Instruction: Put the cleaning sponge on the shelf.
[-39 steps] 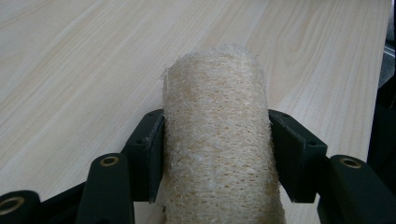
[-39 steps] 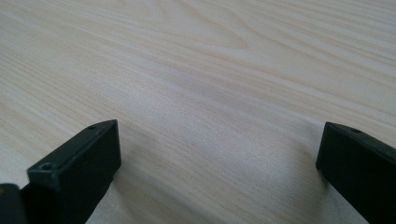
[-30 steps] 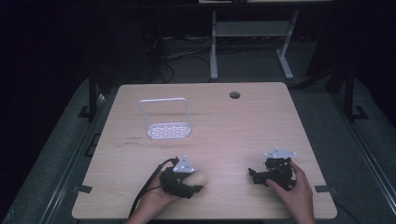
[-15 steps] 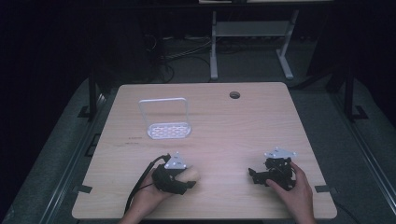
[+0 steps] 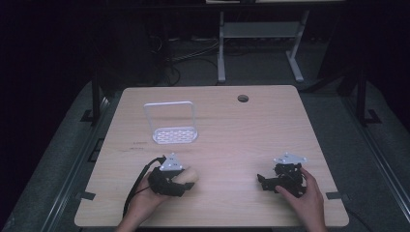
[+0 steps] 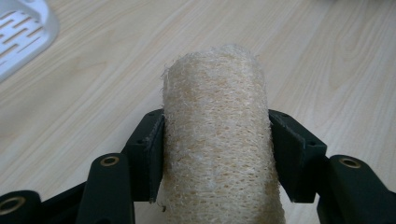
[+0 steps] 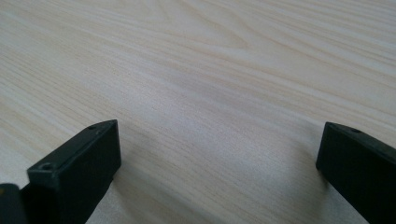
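Observation:
A beige loofah sponge [image 6: 215, 154], a rough cylinder, stands between the black jaws of my left gripper [image 6: 215, 117], which press on its two sides. In the high view the left gripper [image 5: 180, 181] is near the table's front left, just above the wood, and the loofah [image 5: 189, 176] sticks out of it to the right. My right gripper [image 5: 262, 181] rests at the front right under a hand, pointing left. Its jaws [image 7: 219, 130] stand wide open over bare wood.
A white slotted rack [image 5: 175, 135] with a tall wire loop stands behind the left gripper; its corner [image 6: 21, 35] shows in the left gripper view. A round cable hole [image 5: 242, 98] lies near the far edge of the wooden table [image 5: 241, 140]. Beyond it stands a metal frame [image 5: 258, 34].
My left gripper has carried the loofah a little to the left and slightly away from the front edge. The right gripper has stayed put.

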`<state>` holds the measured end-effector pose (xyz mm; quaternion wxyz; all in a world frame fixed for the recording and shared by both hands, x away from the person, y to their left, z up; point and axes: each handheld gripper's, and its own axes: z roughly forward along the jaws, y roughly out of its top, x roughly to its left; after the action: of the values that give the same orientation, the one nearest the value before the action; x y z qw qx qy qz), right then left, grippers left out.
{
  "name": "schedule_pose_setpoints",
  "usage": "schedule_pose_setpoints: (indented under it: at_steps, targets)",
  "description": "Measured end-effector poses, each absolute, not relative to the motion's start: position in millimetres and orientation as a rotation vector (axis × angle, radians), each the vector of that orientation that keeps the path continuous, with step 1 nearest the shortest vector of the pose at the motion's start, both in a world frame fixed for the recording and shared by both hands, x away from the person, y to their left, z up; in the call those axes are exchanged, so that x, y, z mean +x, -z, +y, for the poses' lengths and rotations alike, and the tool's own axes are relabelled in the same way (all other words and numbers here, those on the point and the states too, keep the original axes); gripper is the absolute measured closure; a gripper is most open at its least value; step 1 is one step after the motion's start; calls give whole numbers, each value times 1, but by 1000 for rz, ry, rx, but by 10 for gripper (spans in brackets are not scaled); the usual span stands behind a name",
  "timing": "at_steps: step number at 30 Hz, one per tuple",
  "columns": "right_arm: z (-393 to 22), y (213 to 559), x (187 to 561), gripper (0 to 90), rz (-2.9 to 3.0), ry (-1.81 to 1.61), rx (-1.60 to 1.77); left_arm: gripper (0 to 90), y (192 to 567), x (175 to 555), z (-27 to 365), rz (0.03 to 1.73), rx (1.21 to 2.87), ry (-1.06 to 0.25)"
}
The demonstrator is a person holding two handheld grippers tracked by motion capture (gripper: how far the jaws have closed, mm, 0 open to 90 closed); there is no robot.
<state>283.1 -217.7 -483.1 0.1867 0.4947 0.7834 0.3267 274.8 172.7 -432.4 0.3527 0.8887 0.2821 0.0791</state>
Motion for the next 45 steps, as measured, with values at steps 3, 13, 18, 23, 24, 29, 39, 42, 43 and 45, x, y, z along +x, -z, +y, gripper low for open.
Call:
schedule_pose_setpoints:
  at_steps: [3,13,18,23,24,29,39,42,43,45]
  targets:
    - [-218,483,283,0,2206,-920,1392,413,432,276,178,744,2293,-213]
    - [-218,483,283,0,2206,-920,1392,413,428,280,196,794,2275,-263]
    - [-218,483,283,0,2206,-920,1392,413,428,283,204,815,2268,-283]
    - [-218,483,283,0,2206,-920,1392,413,427,285,211,839,2261,-293]
    - [-218,483,283,0,2206,-920,1392,414,427,286,212,843,2263,-297]
    - [-218,483,283,0,2206,-920,1393,413,426,288,215,858,2248,-305]
    - [-218,483,283,0,2206,-918,1389,413,422,299,219,872,2228,-322]
    - [-218,483,283,0,2206,-918,1390,413,421,303,219,875,2233,-330]
    - [-218,483,283,0,2206,-918,1390,413,420,305,220,873,2235,-337]
    - [-218,483,283,0,2206,-918,1389,414,420,307,220,878,2233,-341]
